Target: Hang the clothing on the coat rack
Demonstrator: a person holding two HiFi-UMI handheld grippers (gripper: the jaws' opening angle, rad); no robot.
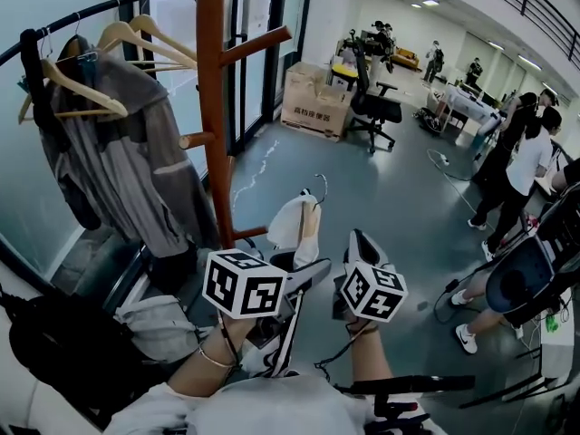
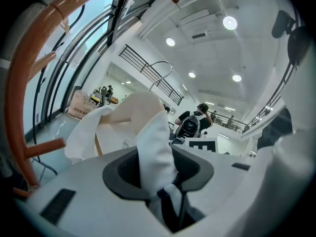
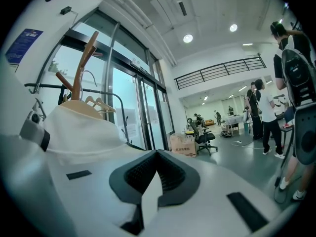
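Left gripper [image 2: 157,169]: fingers set narrow and clamped on a bunched fold of the white cloth garment [image 2: 148,127], which rises straight up from between the grey pads and fills the middle of the left gripper view. Right gripper [image 3: 155,177]: fingers drawn nearly together, pinching a thin flat flap of the same garment edge-on between the ribbed pads; the rest of the cloth lies off to that gripper's left. The garment is draped on a pale wooden clothes hanger [image 2: 118,113], carried in the air between and just beyond the two grippers, clear of the floor. Its curved metal hook [image 2: 161,69] stands at the top and points upward, so the piece is held upright. From the head view the hanger is seen nearly end-on; its long axis appears to run away from the person, though this cannot be fixed exactly. Just beside it to the left stands the orange-brown wooden coat rack pole [image 1: 212,107], a low peg of it close to the cloth. Further left, a black metal clothes rail [image 1: 91,9] carries a grey garment [image 1: 127,152].
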